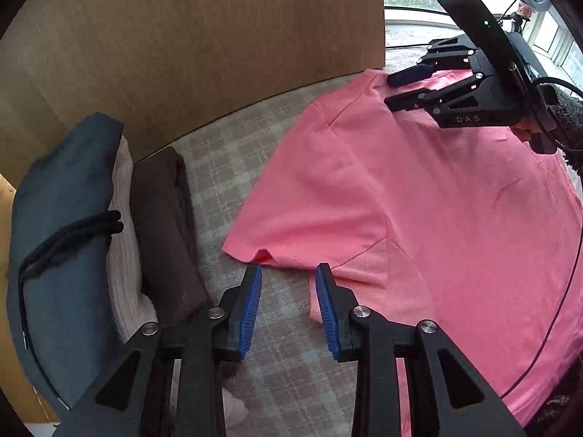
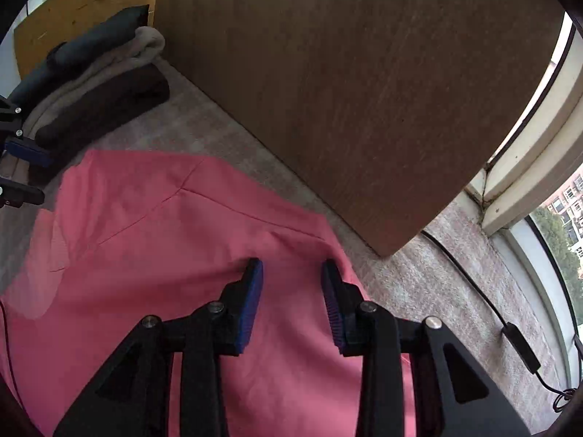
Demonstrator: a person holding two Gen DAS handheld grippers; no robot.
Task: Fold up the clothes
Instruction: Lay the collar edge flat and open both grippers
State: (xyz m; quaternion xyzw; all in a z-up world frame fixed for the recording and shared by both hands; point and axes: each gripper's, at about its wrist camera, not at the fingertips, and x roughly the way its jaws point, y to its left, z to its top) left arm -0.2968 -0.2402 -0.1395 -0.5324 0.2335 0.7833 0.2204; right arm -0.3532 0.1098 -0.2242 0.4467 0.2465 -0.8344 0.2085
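Shirt, pink, lies spread flat on the checked surface, ready for folding. Left gripper hovers at the sleeve hem, fingers apart and holding nothing, likely lined up to pinch that edge. Right gripper hangs over the far shoulder, also wide and empty. Folded clothes sit stacked to the left, clear of the work.

soft daylight from the window; fisheye-warped, dark-vignetted edges; sharp focus
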